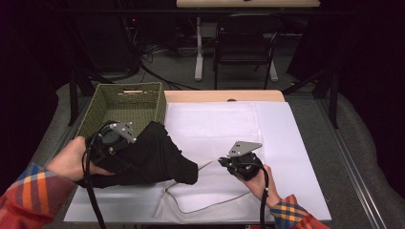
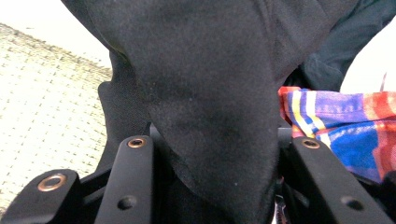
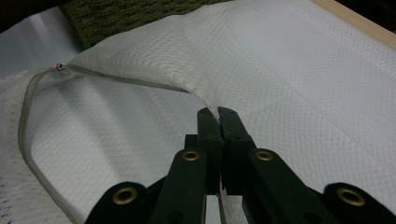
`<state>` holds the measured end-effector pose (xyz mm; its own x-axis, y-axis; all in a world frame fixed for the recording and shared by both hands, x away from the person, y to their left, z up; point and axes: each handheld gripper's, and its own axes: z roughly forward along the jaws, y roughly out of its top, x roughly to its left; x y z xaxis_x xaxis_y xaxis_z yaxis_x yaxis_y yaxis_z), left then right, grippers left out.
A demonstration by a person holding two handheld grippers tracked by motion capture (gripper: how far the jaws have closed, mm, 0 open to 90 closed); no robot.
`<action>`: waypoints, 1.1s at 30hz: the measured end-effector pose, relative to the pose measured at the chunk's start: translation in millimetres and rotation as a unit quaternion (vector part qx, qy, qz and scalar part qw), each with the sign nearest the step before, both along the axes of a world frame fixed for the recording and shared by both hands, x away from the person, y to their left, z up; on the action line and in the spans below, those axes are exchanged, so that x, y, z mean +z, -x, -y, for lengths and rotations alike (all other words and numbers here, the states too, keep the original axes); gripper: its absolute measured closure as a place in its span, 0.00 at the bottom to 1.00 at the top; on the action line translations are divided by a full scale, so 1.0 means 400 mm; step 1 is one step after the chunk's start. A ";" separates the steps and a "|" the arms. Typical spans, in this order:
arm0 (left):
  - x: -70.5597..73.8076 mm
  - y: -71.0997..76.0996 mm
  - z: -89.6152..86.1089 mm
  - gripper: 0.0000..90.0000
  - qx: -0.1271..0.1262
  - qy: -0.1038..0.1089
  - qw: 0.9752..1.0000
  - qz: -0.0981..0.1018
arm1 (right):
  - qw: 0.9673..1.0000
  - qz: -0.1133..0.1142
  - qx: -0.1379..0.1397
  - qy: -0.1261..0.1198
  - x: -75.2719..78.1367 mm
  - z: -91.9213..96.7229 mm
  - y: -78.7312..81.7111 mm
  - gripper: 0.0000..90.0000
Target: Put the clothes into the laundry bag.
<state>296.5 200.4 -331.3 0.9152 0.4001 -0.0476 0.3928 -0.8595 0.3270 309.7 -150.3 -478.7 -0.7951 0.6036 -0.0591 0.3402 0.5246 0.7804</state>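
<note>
Left gripper (image 1: 125,149) clamped on a bunched black garment (image 1: 157,155) at the near left of the table, beside a green woven basket (image 1: 125,102), right gripper (image 1: 223,161) pinched shut on the raised edge of a white mesh bag (image 1: 200,191), zip (image 3: 28,116) curving along its open mouth.

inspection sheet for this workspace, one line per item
surface: table under a white sheet
job's things: black garment bunched at the left; white mesh bag lying flat, its mouth lifted
clutter: green woven basket at the far left corner
grippers: left claw closed on the black garment; right claw pinched shut on the mesh bag's edge
cables: one trails from each claw toward the near edge
surroundings: dark room, chair and table legs behind
</note>
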 end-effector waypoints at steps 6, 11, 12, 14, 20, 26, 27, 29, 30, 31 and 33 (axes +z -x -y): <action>-0.009 0.007 0.013 0.66 -0.002 0.008 1.000 -0.010 | 1.000 0.000 -0.001 -0.001 0.000 0.000 0.000 0.99; -0.017 0.013 0.023 0.66 -0.005 0.008 1.000 -0.012 | 1.000 0.001 -0.002 0.000 -0.001 0.000 -0.001 0.99; -0.019 0.015 0.025 0.66 -0.005 0.010 1.000 -0.013 | 1.000 0.000 -0.003 0.000 -0.001 0.000 -0.001 0.99; -0.022 0.016 0.028 0.66 -0.007 0.009 1.000 -0.013 | 1.000 0.001 -0.002 -0.001 -0.001 0.000 -0.001 0.99; -0.029 0.019 0.039 0.66 -0.008 0.014 1.000 -0.015 | 1.000 0.002 -0.005 -0.002 0.001 0.000 -0.001 0.99; -0.037 0.025 0.053 0.66 -0.013 0.019 1.000 -0.018 | 1.000 0.002 -0.007 -0.003 0.002 0.002 -0.001 0.99; -0.038 0.025 0.056 0.66 -0.016 0.019 1.000 -0.018 | 1.000 0.003 -0.008 -0.003 0.003 0.002 -0.001 0.99; -0.040 0.027 0.059 0.66 -0.018 0.020 0.999 -0.016 | 1.000 0.003 -0.008 -0.003 0.003 0.002 -0.001 0.99; -0.041 0.029 0.062 0.66 -0.019 0.022 0.999 -0.019 | 1.000 0.003 -0.008 -0.003 0.004 0.002 -0.001 0.99; -0.042 0.030 0.064 0.66 -0.019 0.024 0.999 -0.020 | 1.000 0.003 -0.009 -0.003 0.004 0.003 0.000 0.99; -0.046 0.031 0.067 0.66 -0.020 0.027 0.999 -0.021 | 1.000 0.003 -0.009 -0.003 0.004 0.003 -0.001 0.99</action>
<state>284.1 173.8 -349.6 0.9276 0.3583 -0.1057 0.3717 -0.8570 0.3569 310.0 -151.4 -477.0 -0.7833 0.6188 -0.0598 0.3454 0.5132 0.7857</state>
